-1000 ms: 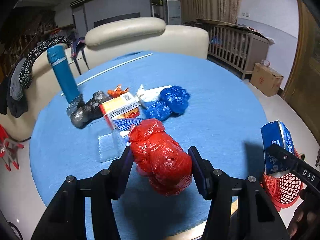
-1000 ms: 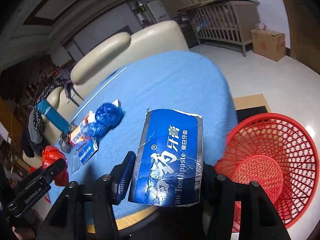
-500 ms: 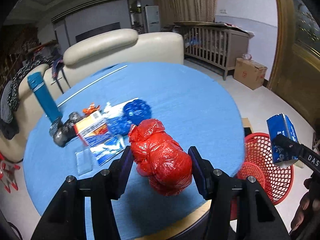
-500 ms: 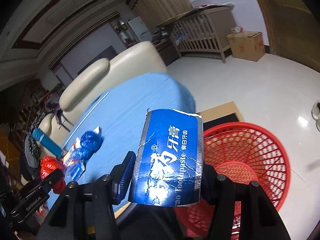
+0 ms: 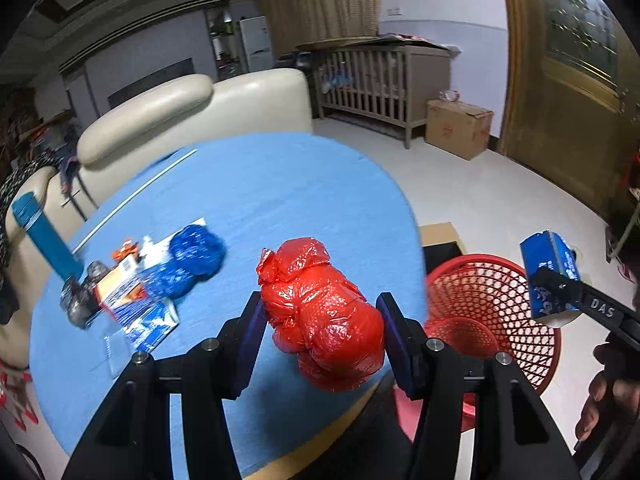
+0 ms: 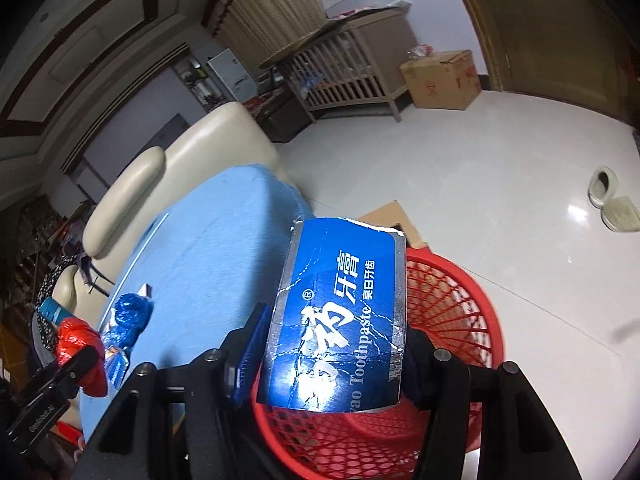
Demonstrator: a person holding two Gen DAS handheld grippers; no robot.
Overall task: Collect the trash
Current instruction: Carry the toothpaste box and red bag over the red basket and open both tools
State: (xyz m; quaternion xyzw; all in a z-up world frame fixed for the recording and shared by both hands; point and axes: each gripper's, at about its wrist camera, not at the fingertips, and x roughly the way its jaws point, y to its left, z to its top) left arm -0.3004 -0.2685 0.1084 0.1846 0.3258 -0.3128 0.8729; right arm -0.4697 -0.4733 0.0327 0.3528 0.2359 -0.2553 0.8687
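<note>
My left gripper (image 5: 322, 328) is shut on a crumpled red plastic bag (image 5: 320, 312), held above the near right edge of the blue round table (image 5: 280, 200). My right gripper (image 6: 332, 344) is shut on a blue toothpaste box (image 6: 340, 316), held over the red mesh basket (image 6: 452, 312) on the floor. In the left wrist view that basket (image 5: 492, 304) stands just right of the table, with the right gripper (image 5: 554, 284) and its blue box (image 5: 550, 256) above its right rim. More trash lies on the table: blue bags (image 5: 188, 260), an orange box (image 5: 120, 284), a dark bag (image 5: 80, 300).
A teal cylinder (image 5: 44, 236) stands at the table's left edge. A cream sofa (image 5: 192, 112) sits behind the table. A wooden crib (image 5: 380, 80) and a cardboard box (image 5: 456, 128) stand by the far wall. Flat cardboard (image 6: 392, 220) lies on the white floor beside the basket.
Both grippers swung right, away from the trash pile, each keeping its load. The red basket came into full view, and the toothpaste box now hangs over it.
</note>
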